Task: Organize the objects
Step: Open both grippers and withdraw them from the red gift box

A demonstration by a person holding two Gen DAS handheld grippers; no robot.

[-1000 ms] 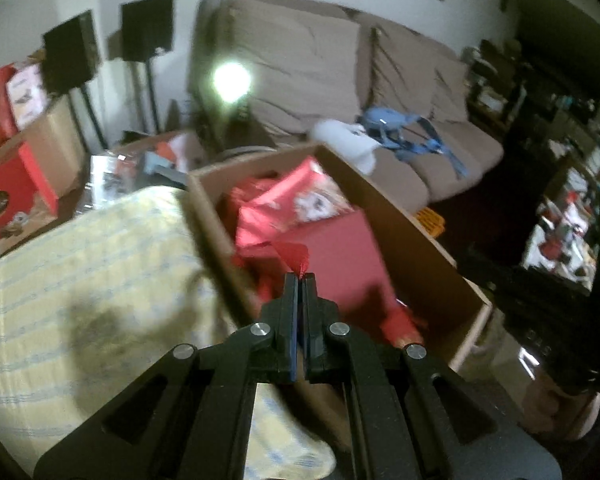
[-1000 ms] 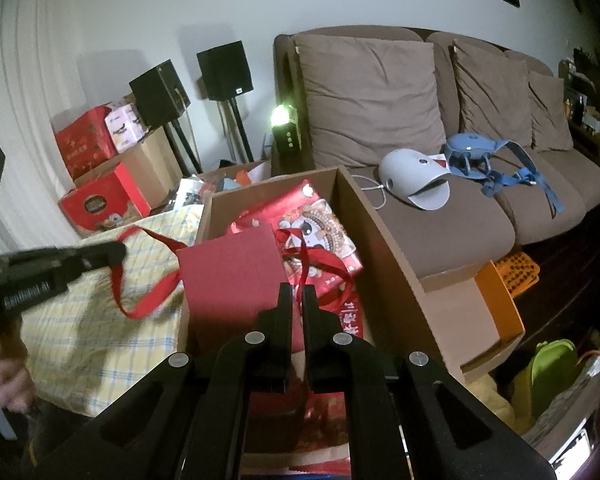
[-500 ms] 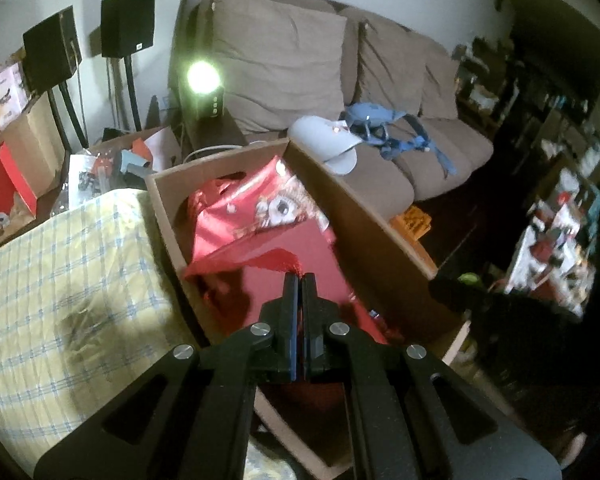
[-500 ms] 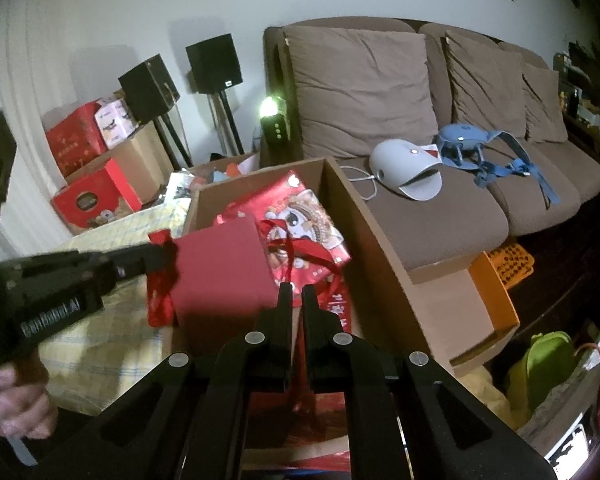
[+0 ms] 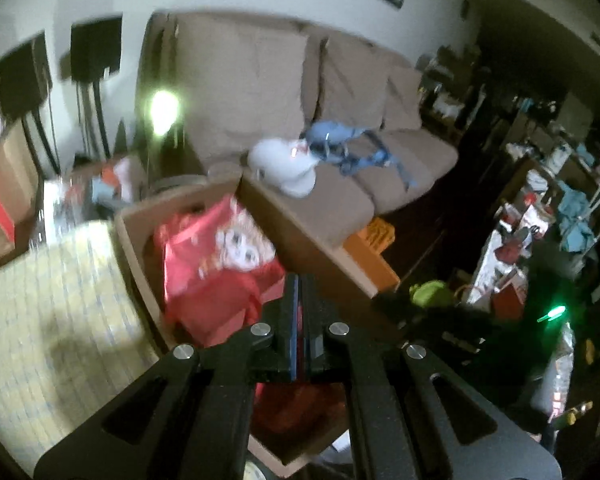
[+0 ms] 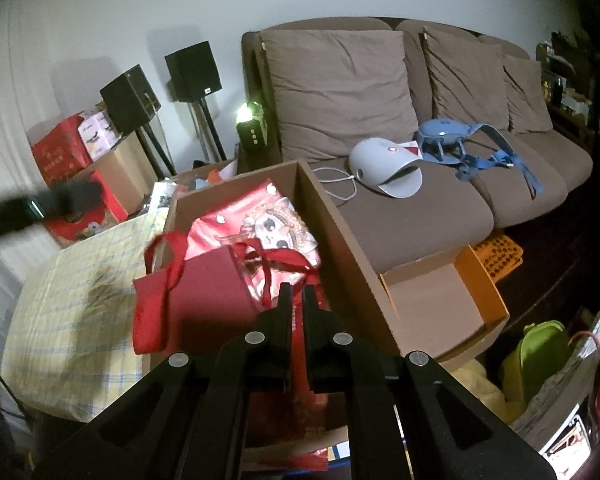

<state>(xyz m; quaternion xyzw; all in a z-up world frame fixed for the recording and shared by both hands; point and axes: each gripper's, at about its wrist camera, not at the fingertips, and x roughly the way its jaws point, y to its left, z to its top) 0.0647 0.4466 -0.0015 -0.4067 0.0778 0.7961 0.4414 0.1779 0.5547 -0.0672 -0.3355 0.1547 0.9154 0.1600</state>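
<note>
Your left gripper (image 5: pixel 299 280) has its fingers pressed together above the cardboard box (image 6: pixel 340 240). Your right gripper (image 6: pixel 292 292) pinches the red bag (image 6: pixel 196 300) inside it

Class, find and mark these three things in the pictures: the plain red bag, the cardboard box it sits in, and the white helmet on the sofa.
red bag (image 6: pixel 204 300), right wrist view, on its plain front face.
cardboard box (image 6: pixel 340 248), right wrist view, on its right wall.
white helmet (image 6: pixel 376 164), right wrist view, on its rounded top.
</note>
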